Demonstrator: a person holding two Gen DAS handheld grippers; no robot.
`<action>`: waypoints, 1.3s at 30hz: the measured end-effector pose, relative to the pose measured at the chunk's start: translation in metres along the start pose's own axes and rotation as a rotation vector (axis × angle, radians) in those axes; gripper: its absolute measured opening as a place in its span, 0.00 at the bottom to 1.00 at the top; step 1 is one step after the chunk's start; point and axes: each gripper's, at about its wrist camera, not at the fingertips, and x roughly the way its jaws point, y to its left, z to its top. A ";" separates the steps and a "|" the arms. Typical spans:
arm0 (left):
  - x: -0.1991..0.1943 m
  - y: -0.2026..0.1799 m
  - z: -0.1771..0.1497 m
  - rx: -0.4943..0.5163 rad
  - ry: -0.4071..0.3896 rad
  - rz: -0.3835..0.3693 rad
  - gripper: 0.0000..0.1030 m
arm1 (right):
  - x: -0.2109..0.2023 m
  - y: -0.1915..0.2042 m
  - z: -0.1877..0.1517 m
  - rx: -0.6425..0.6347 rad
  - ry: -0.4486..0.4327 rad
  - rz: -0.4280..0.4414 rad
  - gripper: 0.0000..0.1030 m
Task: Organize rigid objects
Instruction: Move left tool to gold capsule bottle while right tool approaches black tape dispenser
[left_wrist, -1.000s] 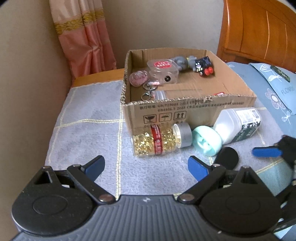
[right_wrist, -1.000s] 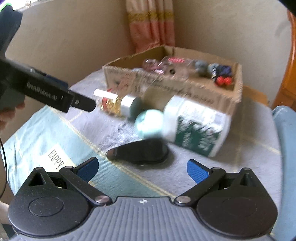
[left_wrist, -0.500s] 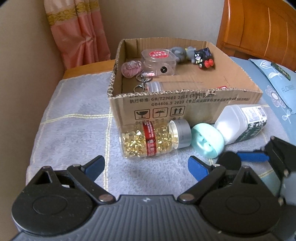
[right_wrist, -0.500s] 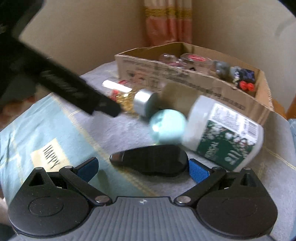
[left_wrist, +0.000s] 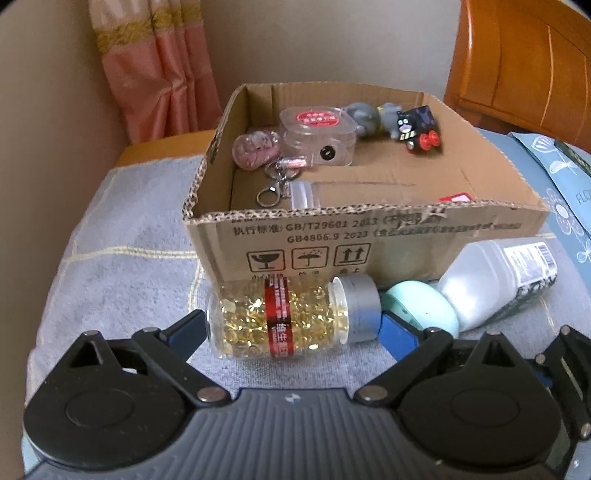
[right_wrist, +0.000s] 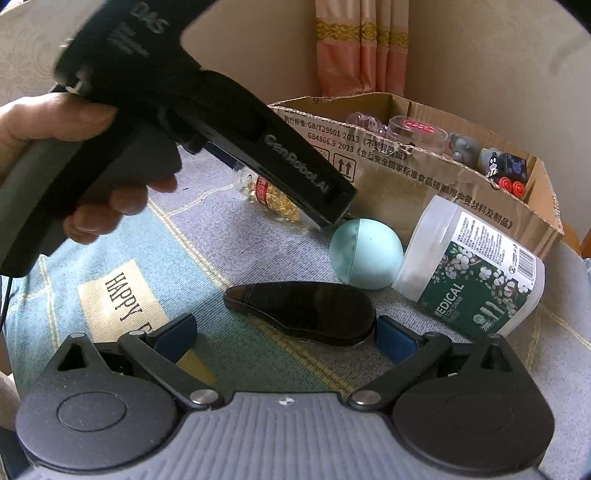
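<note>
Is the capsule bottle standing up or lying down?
Lying down. The capsule bottle rests on its side on the cloth, silver cap pointing sideways, before the box.

Two low wrist views, both facing the cardboard box (left_wrist: 369, 236)

The left wrist view sits close before the box's printed front wall, looking over it into the box; the right wrist view sits further back, apparently toward the box's right corner, facing it obliquely; both share the box (right_wrist: 436, 173) and the capsule bottle (left_wrist: 291, 319) before it.
</note>
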 end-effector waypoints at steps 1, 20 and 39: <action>0.001 0.001 -0.001 0.002 0.004 -0.002 0.95 | 0.000 0.000 0.000 -0.001 0.001 0.001 1.00; 0.011 0.019 0.000 0.064 0.003 -0.018 0.95 | 0.012 0.001 0.016 0.015 0.026 -0.021 1.00; 0.017 0.028 0.006 0.003 0.017 -0.050 0.94 | 0.006 0.005 0.018 0.030 0.040 -0.046 0.90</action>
